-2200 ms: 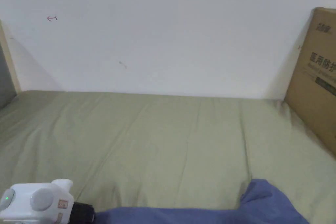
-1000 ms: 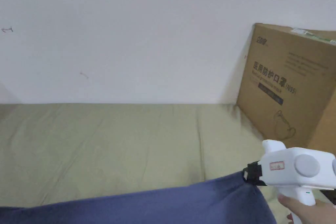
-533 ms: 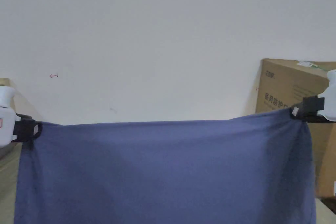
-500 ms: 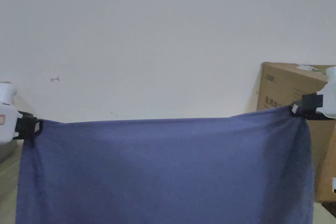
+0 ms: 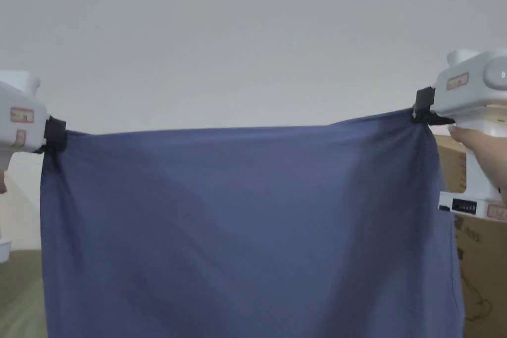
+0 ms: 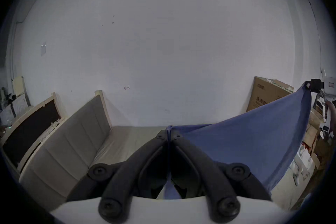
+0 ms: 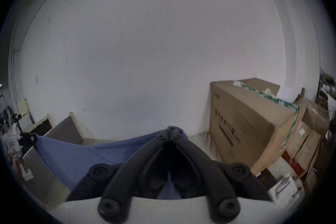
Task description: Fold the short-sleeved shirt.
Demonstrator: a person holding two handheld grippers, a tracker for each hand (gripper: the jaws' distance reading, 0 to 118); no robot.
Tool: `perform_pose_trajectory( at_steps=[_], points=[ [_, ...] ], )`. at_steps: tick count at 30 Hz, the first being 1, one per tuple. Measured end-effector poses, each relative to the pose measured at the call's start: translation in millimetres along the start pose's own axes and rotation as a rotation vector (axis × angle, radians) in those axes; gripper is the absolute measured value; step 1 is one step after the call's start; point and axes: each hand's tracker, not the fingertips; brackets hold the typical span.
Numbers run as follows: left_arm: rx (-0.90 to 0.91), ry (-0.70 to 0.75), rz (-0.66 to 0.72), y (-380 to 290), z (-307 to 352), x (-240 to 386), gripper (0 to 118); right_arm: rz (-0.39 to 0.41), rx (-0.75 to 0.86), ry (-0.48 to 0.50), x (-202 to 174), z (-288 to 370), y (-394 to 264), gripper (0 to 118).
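Both claws raised shirt (image 5: pixel 247 225) higher.

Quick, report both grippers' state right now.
Left gripper: closed, pinching one top corner of the blue shirt.
Right gripper: closed, pinching the shirt's other top corner.

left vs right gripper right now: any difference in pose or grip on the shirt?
In the head view the right gripper sits higher than the left gripper, so the blue shirt's top edge slopes up toward the right. The right gripper is beside the cardboard box; the left gripper is nearer the padded board. Shared: both are shut on a top corner of the shirt, holding it spread and hanging in the air.
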Motion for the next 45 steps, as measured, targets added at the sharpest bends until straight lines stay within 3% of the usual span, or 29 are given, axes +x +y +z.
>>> perform_pose_trajectory(
  at_steps=[7, 12, 16, 21, 26, 29, 31, 34, 37, 45],
  points=[
    [0.085, 0.052, 0.008, 24.9, -64.2, 8.2, 0, 0.026, 0.110, -0.032, -10.0, -51.6, 31.9, 0],
    [0.085, 0.052, 0.000, 8.3, -91.9, 20.8, 0, 0.053, 0.120, -0.063, -5.5, -75.2, 4.4, 0],
    [-0.055, 0.018, 0.019, -64.1, -117.6, 30.4, 0, 0.045, -0.032, -0.100, 14.5, -102.4, -90.5, 0],
    [-0.357, -0.018, 0.094, -228.2, -129.9, 38.2, 0, -0.011, -0.362, -0.085, 47.0, -104.9, -286.0, 0],
    [-0.635, -0.065, 0.107, -392.0, -73.1, 36.1, 0, 0.001, -0.686, -0.092, 92.7, -37.2, -466.6, 0],
    [-0.717, -0.109, 0.159, -452.0, -21.8, 15.8, 0, -0.005, -0.761, -0.068, 117.1, 34.8, -519.0, 0],
    [-0.741, -0.130, 0.117, -471.6, 16.4, 9.9, 0, -0.034, -0.752, -0.001, 130.1, 82.9, -531.8, 0],
    [-0.750, -0.175, 0.120, -485.2, 76.0, 0.4, 0, -0.017, -0.775, 0.026, 140.1, 153.2, -540.3, 0],
    [-0.760, -0.170, 0.086, -494.8, 121.8, -3.7, 0, 0.050, -0.834, 0.074, 145.7, 201.6, -553.9, 0],
    [-0.799, -0.195, 0.006, -513.1, 200.2, -2.3, 0, 0.032, -0.894, 0.069, 143.2, 248.9, -560.2, 0]
  ],
)
